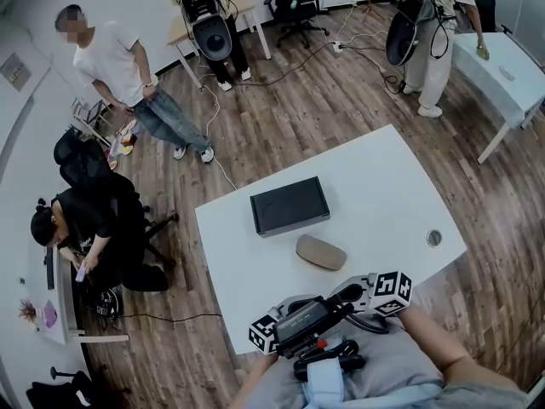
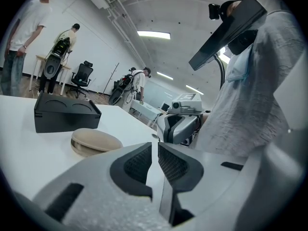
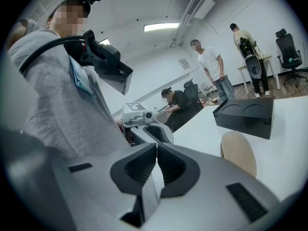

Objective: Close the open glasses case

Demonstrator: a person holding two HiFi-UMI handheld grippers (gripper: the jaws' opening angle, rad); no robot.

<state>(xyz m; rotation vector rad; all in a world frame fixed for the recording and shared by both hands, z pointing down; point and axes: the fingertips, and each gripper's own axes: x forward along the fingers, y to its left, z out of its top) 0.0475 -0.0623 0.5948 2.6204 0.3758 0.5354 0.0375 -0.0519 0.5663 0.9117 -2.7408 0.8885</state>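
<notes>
A beige oval glasses case (image 1: 321, 252) lies closed on the white table (image 1: 383, 186), near a black rectangular box (image 1: 289, 204); the left gripper (image 2: 155, 165) and the right gripper (image 3: 156, 170) both have their jaws together, with nothing between them.

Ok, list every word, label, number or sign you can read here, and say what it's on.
No text is readable in any view.
Marker cubes: black-and-white square patterns, no letters.
Wall sheet: too small to read.
Wall sign: too blurred to read.
Black box and tan case: no print visible.
</notes>
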